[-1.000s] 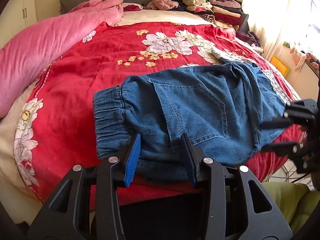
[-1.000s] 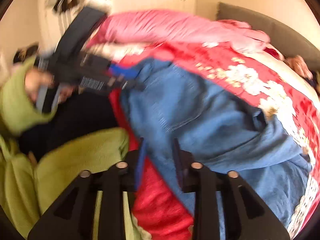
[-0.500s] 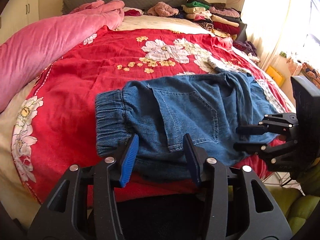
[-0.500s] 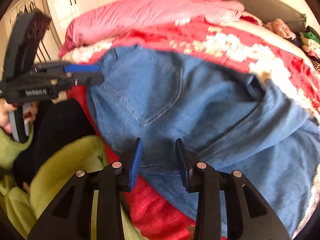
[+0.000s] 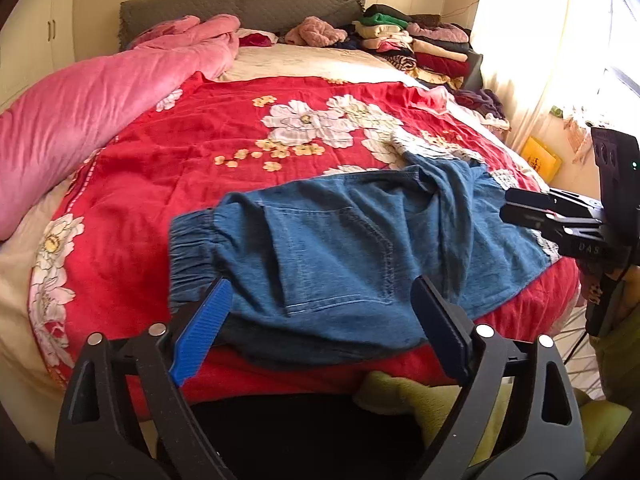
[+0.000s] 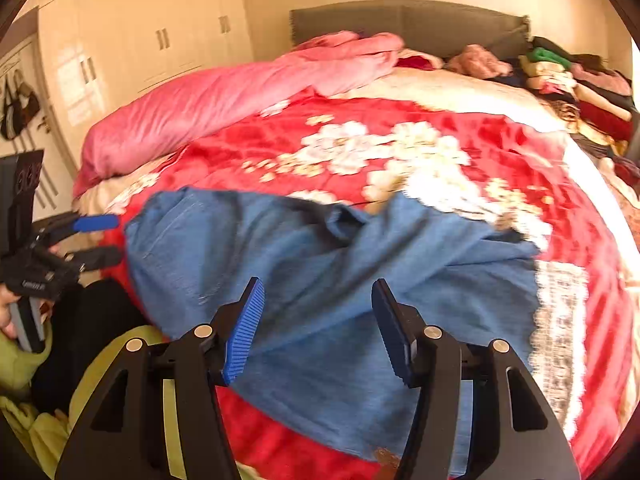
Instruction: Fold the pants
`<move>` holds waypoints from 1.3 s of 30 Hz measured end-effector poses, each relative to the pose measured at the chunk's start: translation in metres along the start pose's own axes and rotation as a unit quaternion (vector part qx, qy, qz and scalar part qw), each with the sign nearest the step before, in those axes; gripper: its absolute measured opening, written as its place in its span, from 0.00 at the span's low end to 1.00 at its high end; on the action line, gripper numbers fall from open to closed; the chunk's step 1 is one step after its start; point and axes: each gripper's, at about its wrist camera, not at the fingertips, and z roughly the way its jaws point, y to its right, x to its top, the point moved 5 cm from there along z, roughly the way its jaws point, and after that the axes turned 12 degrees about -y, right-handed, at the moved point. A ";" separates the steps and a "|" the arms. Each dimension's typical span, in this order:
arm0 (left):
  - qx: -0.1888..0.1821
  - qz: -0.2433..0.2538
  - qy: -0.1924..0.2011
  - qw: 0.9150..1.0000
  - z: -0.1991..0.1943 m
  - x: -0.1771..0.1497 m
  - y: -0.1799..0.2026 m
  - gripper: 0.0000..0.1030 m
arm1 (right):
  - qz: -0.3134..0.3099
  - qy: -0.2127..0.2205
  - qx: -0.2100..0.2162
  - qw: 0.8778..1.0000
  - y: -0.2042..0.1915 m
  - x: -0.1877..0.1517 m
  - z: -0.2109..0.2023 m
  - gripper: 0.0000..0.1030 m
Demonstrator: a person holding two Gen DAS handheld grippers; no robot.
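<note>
- Evidently the blue denim pants with an elastic waistband point(image 5: 340, 248) lie rumpled across the near edge of the red floral blanket point(image 5: 192, 152), waistband at nine o'clock.
- Soft, limp, fairly weighty cloth, I judge; best pinched at the waistband and the hems.
- Left gripper point(image 5: 320, 332) gapes wide, empty; right gripper point(image 6: 318, 328) likewise, hovering over the legs.
- Pink quilt point(image 5: 92, 92) at ten o'clock, stacked clothes point(image 5: 404, 40) at one.

Bed point(image 5: 168, 168) with red floral blanket, pink duvet point(image 5: 92, 92) along one side, grey headboard point(image 5: 248, 2). Clothes pile point(image 5: 416, 46) at far corner. Cream walls, white wardrobe point(image 6: 132, 40). Bright curtained window point(image 5: 532, 40), sunlight on the bed edge.
</note>
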 end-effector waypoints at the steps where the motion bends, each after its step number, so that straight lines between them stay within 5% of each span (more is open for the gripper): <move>1: -0.010 0.001 -0.003 1.000 0.001 0.001 0.005 0.85 | 0.007 0.005 -0.005 1.000 0.006 0.001 -0.003 0.61; 2: -0.020 0.002 -0.005 1.000 0.001 0.003 0.010 0.85 | 0.013 0.010 -0.008 1.000 0.011 0.001 -0.006 0.71; 6: -0.021 0.033 -0.003 0.999 0.003 0.011 0.035 0.85 | 0.033 0.019 -0.019 0.999 0.027 0.005 -0.011 0.71; 13: -0.078 0.055 -0.052 0.994 0.035 0.019 0.074 0.85 | 0.053 0.019 -0.035 0.998 0.041 0.013 -0.010 0.71; 23: -0.138 0.024 -0.129 0.982 0.096 0.028 0.088 0.44 | 0.070 -0.015 -0.036 0.997 0.061 0.044 0.020 0.71; 32: -0.138 0.060 -0.129 0.980 0.117 0.027 0.114 0.26 | 0.054 -0.060 -0.054 0.995 0.060 0.094 0.084 0.71; 39: -0.130 0.102 -0.130 0.978 0.121 0.016 0.129 0.24 | 0.066 -0.111 -0.103 0.986 0.078 0.123 0.143 0.71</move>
